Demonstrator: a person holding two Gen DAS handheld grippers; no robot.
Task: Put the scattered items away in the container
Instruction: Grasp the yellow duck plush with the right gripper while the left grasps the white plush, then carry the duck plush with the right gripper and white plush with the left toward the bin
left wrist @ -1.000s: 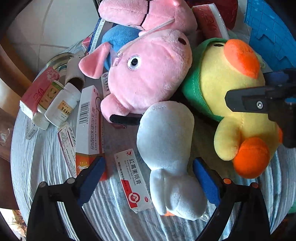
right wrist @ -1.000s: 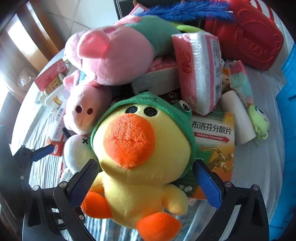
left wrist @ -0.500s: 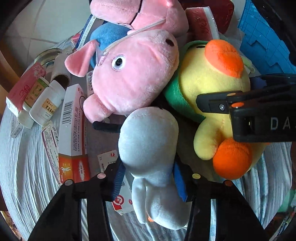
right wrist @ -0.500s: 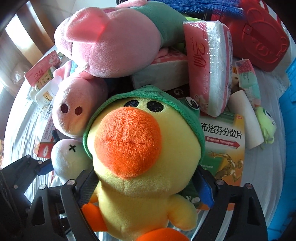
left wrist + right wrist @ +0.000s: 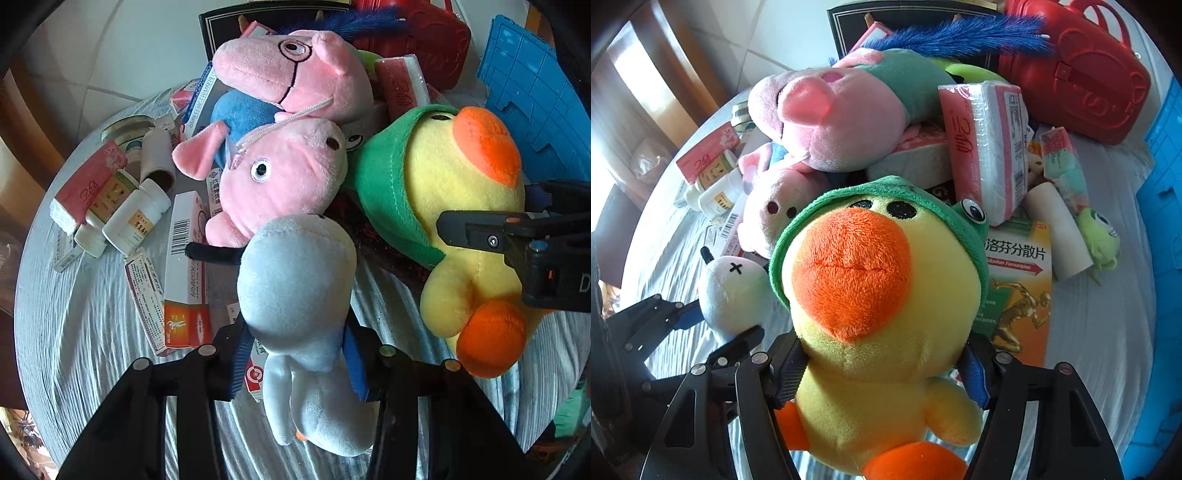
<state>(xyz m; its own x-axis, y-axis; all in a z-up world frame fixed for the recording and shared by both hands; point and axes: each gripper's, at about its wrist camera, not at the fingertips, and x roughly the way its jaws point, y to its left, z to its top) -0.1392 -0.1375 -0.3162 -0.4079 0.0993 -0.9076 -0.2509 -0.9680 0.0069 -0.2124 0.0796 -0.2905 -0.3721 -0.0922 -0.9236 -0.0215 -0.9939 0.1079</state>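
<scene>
My left gripper [image 5: 297, 358] is shut on a pale grey plush toy [image 5: 295, 273], squeezing its neck, and holds it over the striped tablecloth. The same toy [image 5: 729, 291] shows at the left of the right wrist view. My right gripper [image 5: 882, 373] is shut on a yellow duck plush [image 5: 879, 325] with an orange beak and green hood, gripped round its body. The duck [image 5: 458, 206] also shows at the right of the left wrist view with the right gripper's finger across it. The blue container [image 5: 535, 107] stands at the far right.
Two pink pig plushes [image 5: 284, 173] lie piled in the middle. Medicine boxes [image 5: 184, 273], white bottles [image 5: 133, 218], tissue packs [image 5: 986, 147], a red case [image 5: 1082, 70], a cardboard tube [image 5: 1056, 229] and a small green monster toy [image 5: 1099, 236] litter the round table [image 5: 74, 332].
Both grippers have closed from open, the left on the grey plush, the right on the duck. Both toys are now lifted slightly and closer to the cameras.
</scene>
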